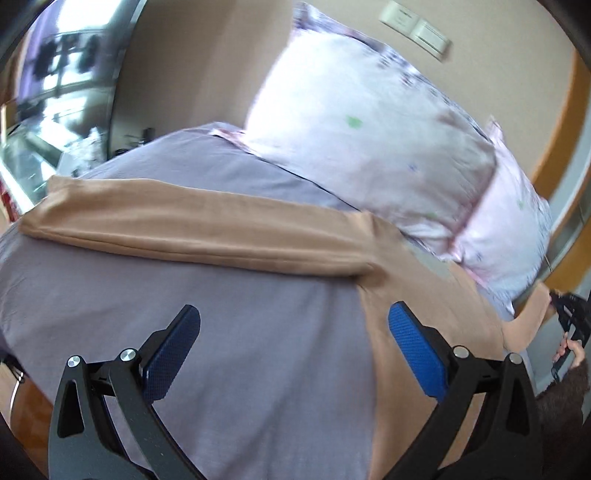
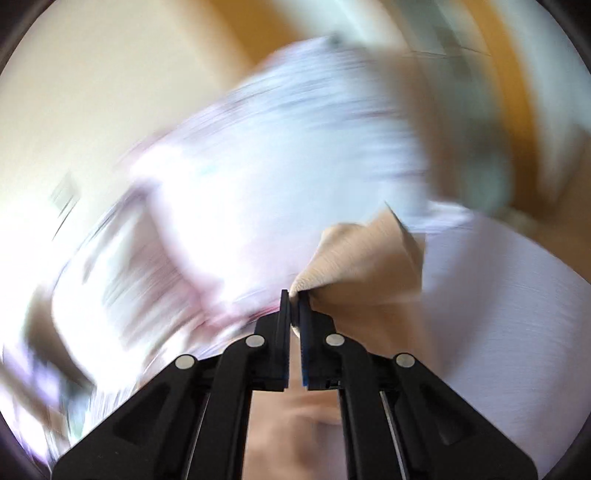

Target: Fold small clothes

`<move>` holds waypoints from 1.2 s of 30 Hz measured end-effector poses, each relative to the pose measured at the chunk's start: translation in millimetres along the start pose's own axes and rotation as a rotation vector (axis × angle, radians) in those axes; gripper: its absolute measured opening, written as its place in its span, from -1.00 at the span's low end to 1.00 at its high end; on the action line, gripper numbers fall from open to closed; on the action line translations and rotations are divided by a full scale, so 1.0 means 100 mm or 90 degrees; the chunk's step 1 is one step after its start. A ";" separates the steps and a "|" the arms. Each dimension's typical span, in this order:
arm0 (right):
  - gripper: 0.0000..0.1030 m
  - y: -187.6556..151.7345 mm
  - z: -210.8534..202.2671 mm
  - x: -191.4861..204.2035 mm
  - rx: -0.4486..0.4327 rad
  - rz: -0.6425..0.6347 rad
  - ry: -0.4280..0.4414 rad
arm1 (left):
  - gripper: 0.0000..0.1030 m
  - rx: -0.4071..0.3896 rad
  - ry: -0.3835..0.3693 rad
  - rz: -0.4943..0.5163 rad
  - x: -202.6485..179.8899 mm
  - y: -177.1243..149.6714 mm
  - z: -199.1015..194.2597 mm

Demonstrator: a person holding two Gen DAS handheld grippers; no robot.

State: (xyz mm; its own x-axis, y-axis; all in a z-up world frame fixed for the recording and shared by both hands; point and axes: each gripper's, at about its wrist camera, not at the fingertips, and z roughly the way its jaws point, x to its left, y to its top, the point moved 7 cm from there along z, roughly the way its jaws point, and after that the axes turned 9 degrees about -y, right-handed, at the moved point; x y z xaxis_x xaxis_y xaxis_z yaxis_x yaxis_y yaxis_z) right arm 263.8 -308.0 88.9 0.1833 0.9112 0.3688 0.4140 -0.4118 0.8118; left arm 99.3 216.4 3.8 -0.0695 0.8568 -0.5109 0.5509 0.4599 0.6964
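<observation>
A tan garment (image 1: pixel 207 229) lies on a lilac bedsheet (image 1: pixel 236 354), one long sleeve stretched left and its body running down the right side. My left gripper (image 1: pixel 293 338) is open just above the sheet, its right pad (image 1: pixel 413 350) over the garment's edge. My right gripper (image 2: pixel 293 299) is shut on a tan corner of the garment (image 2: pixel 362 258) and holds it lifted; the view is motion-blurred. In the left wrist view the right gripper (image 1: pixel 570 314) shows at the far right, pulling the cloth out.
A white floral pillow (image 1: pixel 369 140) lies at the head of the bed behind the garment. A beige wall with switch plates (image 1: pixel 417 27) is beyond it. A window (image 1: pixel 59 85) is at far left. A wooden bed frame (image 1: pixel 569 155) curves at right.
</observation>
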 end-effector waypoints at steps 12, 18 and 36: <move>-0.03 -2.57 0.66 2.56 0.415 -0.348 0.236 | 0.97 -0.077 -0.012 -0.184 0.84 0.19 -0.36; 0.53 -2.19 0.27 2.17 0.343 -0.260 0.242 | 0.94 -0.104 -0.004 -0.334 1.46 0.35 -0.36; 0.58 -1.99 0.08 1.77 0.330 -0.195 0.286 | -0.80 -0.078 0.155 -0.450 2.23 0.61 -0.32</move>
State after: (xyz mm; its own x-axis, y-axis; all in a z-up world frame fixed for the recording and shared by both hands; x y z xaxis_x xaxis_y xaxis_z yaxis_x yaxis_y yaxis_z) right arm 221.0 -65.0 -10.6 -0.3436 0.8496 0.4002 0.7755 0.0164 0.6311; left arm 90.6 442.8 -51.7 -0.5613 0.3689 -0.7409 0.2115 0.9294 0.3025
